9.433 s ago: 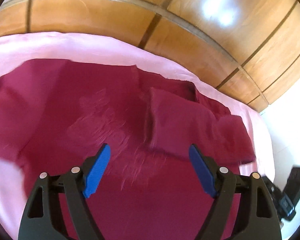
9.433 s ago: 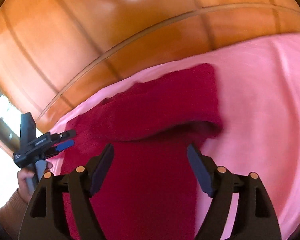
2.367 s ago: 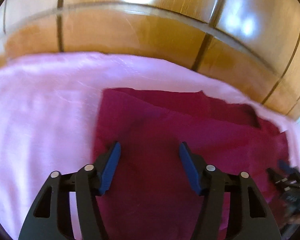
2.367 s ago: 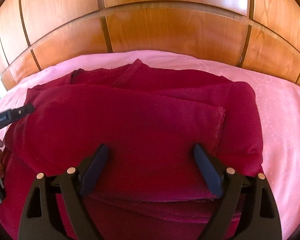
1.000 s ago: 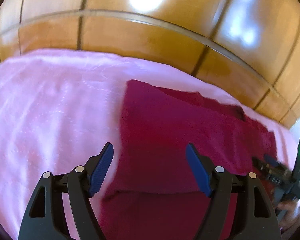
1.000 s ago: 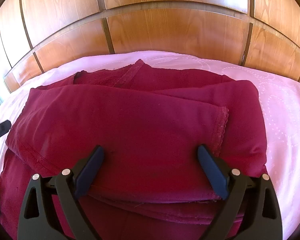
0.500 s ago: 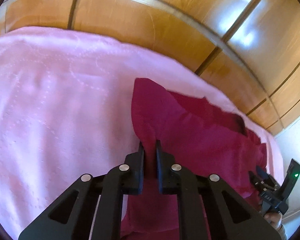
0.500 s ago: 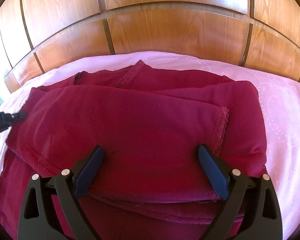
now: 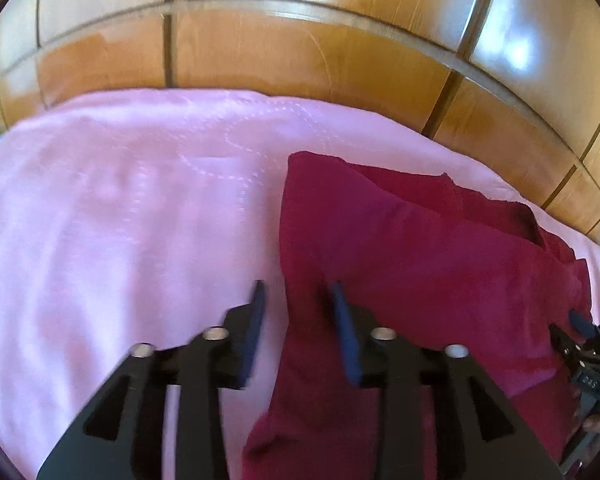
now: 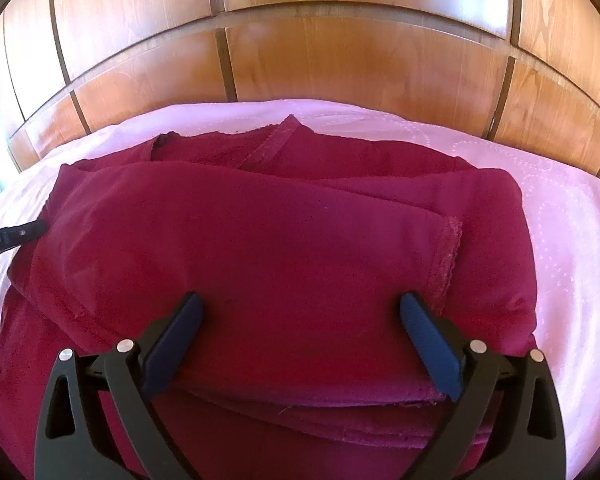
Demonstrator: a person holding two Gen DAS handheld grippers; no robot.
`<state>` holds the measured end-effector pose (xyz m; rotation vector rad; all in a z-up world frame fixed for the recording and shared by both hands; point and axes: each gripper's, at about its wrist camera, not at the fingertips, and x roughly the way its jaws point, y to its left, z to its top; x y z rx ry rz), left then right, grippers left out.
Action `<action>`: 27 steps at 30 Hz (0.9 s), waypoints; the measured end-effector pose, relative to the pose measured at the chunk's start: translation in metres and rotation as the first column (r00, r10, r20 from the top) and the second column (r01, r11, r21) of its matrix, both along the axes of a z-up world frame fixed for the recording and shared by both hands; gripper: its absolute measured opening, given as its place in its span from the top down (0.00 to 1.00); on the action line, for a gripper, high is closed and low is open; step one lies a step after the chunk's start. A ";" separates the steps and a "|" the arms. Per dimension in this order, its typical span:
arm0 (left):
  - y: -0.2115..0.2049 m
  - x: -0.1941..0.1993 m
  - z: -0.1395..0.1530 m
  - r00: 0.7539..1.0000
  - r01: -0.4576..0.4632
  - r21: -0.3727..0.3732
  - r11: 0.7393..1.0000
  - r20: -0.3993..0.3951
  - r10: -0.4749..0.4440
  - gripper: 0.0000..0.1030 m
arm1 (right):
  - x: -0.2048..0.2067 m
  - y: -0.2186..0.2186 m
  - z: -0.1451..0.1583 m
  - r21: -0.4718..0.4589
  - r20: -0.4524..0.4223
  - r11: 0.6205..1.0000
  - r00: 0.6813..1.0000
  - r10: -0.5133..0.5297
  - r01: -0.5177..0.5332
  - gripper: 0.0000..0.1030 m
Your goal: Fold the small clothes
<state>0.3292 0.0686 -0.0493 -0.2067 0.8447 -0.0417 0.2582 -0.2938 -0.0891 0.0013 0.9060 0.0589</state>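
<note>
Right wrist view: parted right gripper (image 10: 300, 332) hovers over the soft, limp crimson knit garment (image 10: 284, 240) folded on pink bedding; left gripper (image 9: 298, 312), part-spread, straddles its edge, probably the best hold.

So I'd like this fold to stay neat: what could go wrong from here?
1. The left tongs are open astride the maroon garment's left edge; lifting away could snag and tug that edge out of line.
2. The layers look bulky and uneven, with a hemmed flap on top; it might slide open.
3. The right tongs hover open over the stack; pressing could shift it on the pink sheet.
</note>
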 end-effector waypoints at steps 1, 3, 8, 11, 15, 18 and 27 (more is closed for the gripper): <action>-0.001 -0.007 0.006 1.000 0.003 -0.001 1.000 0.013 -0.003 0.58 | 0.000 0.000 0.000 0.000 0.000 1.000 1.000 0.000 0.000 0.04; -0.002 -0.026 0.017 0.999 0.001 0.004 1.000 0.047 -0.001 0.46 | -0.001 0.000 0.001 -0.001 0.000 1.000 1.000 0.000 0.000 0.04; -0.011 -0.070 0.038 0.994 0.008 0.058 0.998 0.112 -0.015 0.45 | 0.000 0.001 0.000 -0.013 -0.003 1.000 1.000 -0.002 0.002 0.03; -0.013 -0.097 0.046 0.991 0.005 0.080 0.997 0.136 -0.016 0.45 | -0.001 0.005 0.003 -0.045 -0.001 0.999 1.000 -0.007 0.007 0.02; -0.011 -0.122 0.048 0.990 0.002 0.093 0.996 0.141 -0.015 0.45 | -0.007 0.007 0.011 -0.055 -0.003 0.998 1.000 -0.016 0.016 0.02; -0.008 -0.139 0.043 0.993 -0.004 0.067 0.998 0.122 -0.004 0.45 | -0.020 0.006 0.021 -0.037 0.011 0.999 1.000 -0.022 0.022 0.02; -0.003 -0.177 0.020 0.998 0.000 0.081 0.997 0.067 -0.005 0.45 | -0.093 0.006 0.028 0.026 -0.038 0.999 0.999 -0.032 0.033 0.02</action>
